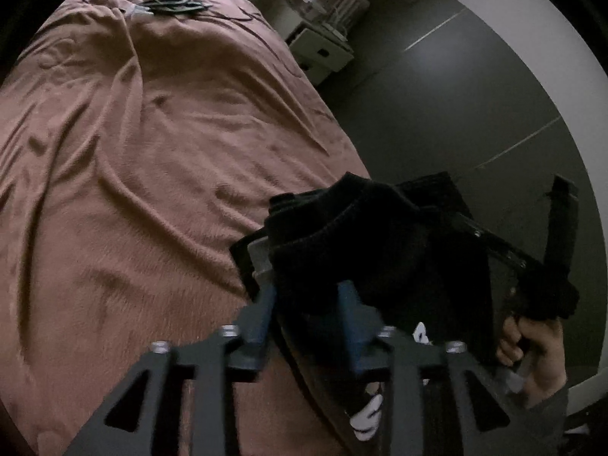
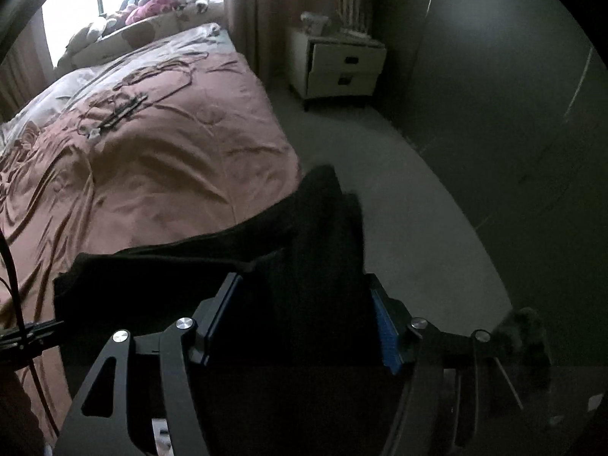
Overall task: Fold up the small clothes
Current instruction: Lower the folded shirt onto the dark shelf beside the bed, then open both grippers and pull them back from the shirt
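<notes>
Both grippers, left point(image 1: 307, 304) and right point(image 2: 304, 319), stand part open around one black garment point(image 1: 380, 235) over one bed point(image 1: 133, 152).

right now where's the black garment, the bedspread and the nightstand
black garment point(image 1: 342, 235): left wrist view, bunched fabric beyond the fingers
pink bedspread point(image 2: 171, 159): right wrist view, wrinkled middle
white nightstand point(image 2: 342, 72): right wrist view, drawer fronts
</notes>
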Tool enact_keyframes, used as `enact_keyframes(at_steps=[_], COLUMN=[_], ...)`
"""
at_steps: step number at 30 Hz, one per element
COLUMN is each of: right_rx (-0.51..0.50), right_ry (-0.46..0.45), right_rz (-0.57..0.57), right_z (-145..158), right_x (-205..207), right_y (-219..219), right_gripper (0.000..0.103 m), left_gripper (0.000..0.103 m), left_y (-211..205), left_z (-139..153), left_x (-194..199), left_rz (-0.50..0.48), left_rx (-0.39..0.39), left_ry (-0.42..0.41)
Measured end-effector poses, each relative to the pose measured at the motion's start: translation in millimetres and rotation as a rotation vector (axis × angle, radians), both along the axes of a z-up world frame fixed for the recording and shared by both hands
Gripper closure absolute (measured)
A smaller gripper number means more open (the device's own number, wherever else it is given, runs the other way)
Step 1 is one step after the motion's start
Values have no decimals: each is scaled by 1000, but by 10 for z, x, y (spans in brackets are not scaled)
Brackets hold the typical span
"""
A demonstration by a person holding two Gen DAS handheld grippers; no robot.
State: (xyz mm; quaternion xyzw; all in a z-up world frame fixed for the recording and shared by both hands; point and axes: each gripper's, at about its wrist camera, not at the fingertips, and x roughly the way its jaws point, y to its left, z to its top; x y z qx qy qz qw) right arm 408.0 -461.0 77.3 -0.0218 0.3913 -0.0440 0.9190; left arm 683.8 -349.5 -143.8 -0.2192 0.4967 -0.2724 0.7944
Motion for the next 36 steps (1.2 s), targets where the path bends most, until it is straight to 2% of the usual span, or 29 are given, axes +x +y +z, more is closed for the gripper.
enact_keyframes(at_steps=[1,3,6,8,12,17,20,22,27,36], right_rx=[1,2,10,35,47,37,42,40,24,22], right_ry=[-3,-10,-26,-43,-55,-37,-33,-40,-24,-42], right_rz=[2,3,-4,-4,-17,9,13,8,15,2], right_z=[67,171,244,288,337,397,452,521,615,853], right_x=[-94,-252,-519,-738,-1045,-1262,-1426,-1554,-1835,-2356], right_y=[-33,-92,-84,-104,-117,95,125,128,229,407], right_gripper=[39,36,24,23,18,15,6,0,0,0], left_gripper=[53,53,53,51,40,27,23,17,1,1], left_y=[5,1,21,36,42,108,142,163,250,444], left_z=[29,69,123,172,279,458,570,665,906,1236], left_x=[-29,-67,-144,-214,-382,-625,-757,-864,-1144,-1601], left_rz=[4,-6,10,19,24,33,27,24,26,13], left_rx=[4,27,46,50,65,87,90,98,104,103], left_ry=[-5,-7,2,3,1,-12,-23,-39,-85,-128])
